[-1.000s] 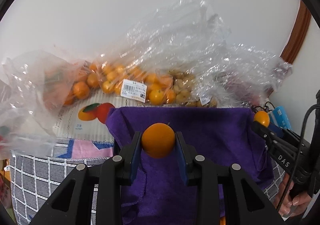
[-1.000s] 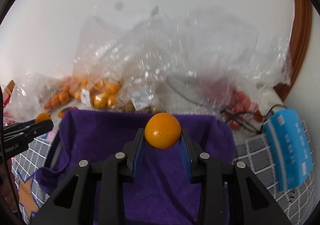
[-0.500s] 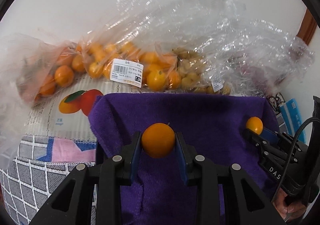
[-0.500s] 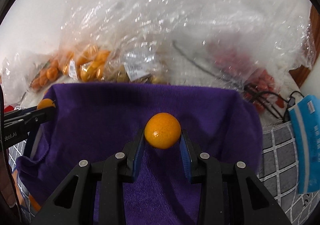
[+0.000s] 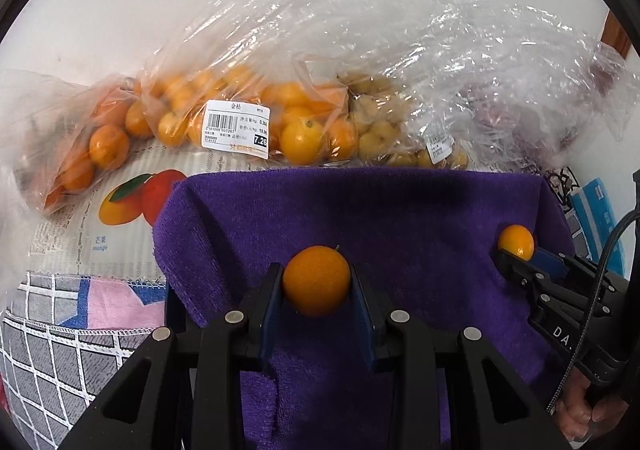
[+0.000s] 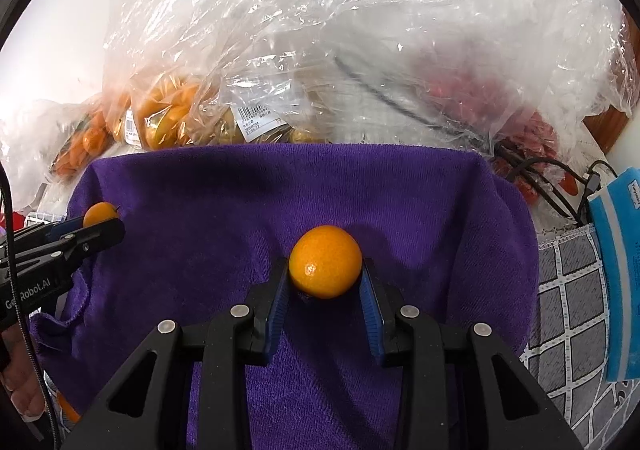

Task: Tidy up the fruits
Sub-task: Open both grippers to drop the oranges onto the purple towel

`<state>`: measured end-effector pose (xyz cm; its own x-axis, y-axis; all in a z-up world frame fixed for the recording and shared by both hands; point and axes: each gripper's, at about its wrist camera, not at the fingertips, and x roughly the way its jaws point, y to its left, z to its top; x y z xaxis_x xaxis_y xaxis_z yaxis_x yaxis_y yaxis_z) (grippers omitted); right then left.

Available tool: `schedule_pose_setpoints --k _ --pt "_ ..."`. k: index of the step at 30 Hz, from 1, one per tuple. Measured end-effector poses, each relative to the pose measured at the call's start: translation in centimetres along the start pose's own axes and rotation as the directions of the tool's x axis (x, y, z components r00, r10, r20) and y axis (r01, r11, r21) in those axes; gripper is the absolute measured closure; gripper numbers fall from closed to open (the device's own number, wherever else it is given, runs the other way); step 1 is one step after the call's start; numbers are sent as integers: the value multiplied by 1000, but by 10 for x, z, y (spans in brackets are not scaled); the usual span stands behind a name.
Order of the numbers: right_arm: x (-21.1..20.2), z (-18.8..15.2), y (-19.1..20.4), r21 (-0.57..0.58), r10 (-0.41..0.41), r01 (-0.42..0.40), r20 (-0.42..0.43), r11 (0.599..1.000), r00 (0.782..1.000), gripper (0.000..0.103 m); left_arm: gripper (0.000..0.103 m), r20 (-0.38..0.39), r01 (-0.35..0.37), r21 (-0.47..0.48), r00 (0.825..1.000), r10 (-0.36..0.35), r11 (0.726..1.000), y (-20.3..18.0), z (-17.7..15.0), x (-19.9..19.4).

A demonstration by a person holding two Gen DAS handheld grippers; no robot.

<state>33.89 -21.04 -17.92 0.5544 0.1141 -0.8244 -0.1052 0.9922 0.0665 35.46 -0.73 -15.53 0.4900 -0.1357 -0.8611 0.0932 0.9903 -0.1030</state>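
Note:
My left gripper (image 5: pixel 317 282) is shut on a small orange fruit (image 5: pixel 316 276), held just over a purple towel (image 5: pixel 380 210). In the same view the right gripper (image 5: pixel 516 250) comes in from the right with its own small orange fruit (image 5: pixel 516 241). The right wrist view shows my right gripper (image 6: pixel 325 270) shut on that orange fruit (image 6: pixel 325 266) above the purple towel (image 6: pixel 280 190). There the left gripper (image 6: pixel 102 220) enters at the left edge with its fruit (image 6: pixel 100 213).
Clear plastic bags of orange fruit (image 5: pixel 240 118) and yellowish fruit (image 5: pixel 384 130) lie behind the towel, with red fruit in a bag (image 6: pixel 532 134) at right. A mango-print sheet (image 5: pixel 100 210), black cables (image 6: pixel 540 178) and a blue packet (image 6: pixel 620 270) border the towel.
Both grippers have sunk toward the purple towel, each still holding its orange fruit. The bags now sit higher in both views and the towel fills more of the picture.

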Motion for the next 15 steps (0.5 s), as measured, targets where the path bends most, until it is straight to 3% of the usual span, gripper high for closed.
schedule_pose_setpoints --k 3,6,8,9,11,15 --pt "4 3 4 -4 -9 9 -4 1000 1000 66 72 -3 12 0 1000 -12 1000 -3 -1 3" --pt "1 4 8 -3 -13 13 4 1000 1000 54 72 2 9 1 1000 -9 1000 -3 -2 2" --pt "-3 6 7 9 -8 8 -1 1000 1000 35 68 5 5 5 1000 -5 1000 -2 -1 -1" --pt "-7 7 7 15 -3 3 -2 1000 1000 32 62 7 4 8 1000 -4 1000 -1 -1 -3" --pt "-15 8 9 23 9 -9 19 1000 1000 31 54 19 -2 12 1000 2 1000 -2 -1 -12" --pt "-35 9 17 16 -18 17 65 1000 998 31 52 58 -9 20 998 8 1000 -5 -3 -33"
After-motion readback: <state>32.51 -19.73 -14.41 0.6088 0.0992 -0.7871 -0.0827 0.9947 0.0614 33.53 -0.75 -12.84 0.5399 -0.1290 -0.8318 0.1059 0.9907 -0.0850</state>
